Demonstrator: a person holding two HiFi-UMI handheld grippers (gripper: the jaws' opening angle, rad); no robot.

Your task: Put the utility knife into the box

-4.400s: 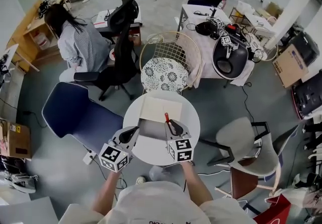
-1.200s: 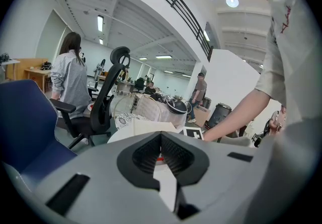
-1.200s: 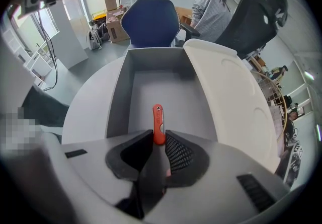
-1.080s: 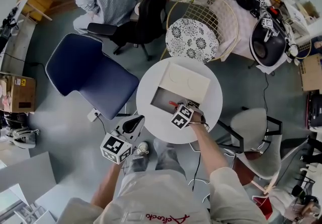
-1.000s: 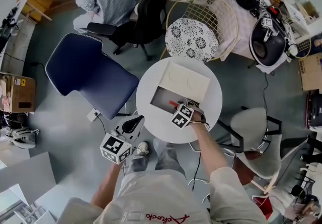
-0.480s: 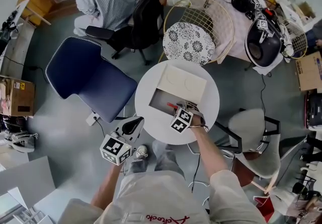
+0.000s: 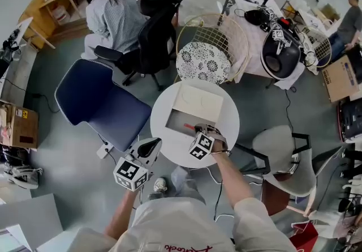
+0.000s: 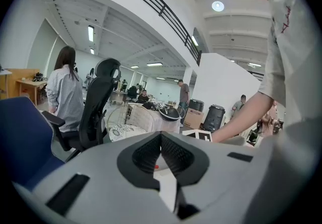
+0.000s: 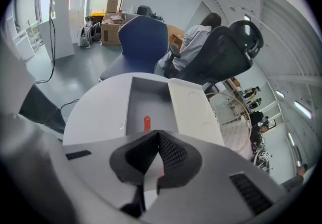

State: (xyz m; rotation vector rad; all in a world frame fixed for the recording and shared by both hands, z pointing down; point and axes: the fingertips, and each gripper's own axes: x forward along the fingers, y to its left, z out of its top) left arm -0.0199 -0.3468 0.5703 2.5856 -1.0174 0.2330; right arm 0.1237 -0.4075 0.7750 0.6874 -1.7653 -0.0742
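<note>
Head view has the utility knife (image 7: 189, 127) lying inside the open box (image 7: 176, 122) on the round surface (image 7: 225, 116). I judge the placing done. What is left is to draw back, and perhaps to fold the lid (image 7: 199, 102) over. My right tool (image 9: 159, 135) sits over the box's near edge, jaws pressed together. The knife's red end shows just beyond its tips, and I judge that it pinches nothing. My left tool (image 8: 161, 135), off the surface's near left, is likewise pressed together and empty.

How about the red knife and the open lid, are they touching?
Apart. The right gripper view shows grey box floor between the red knife and the cream lid.
</note>
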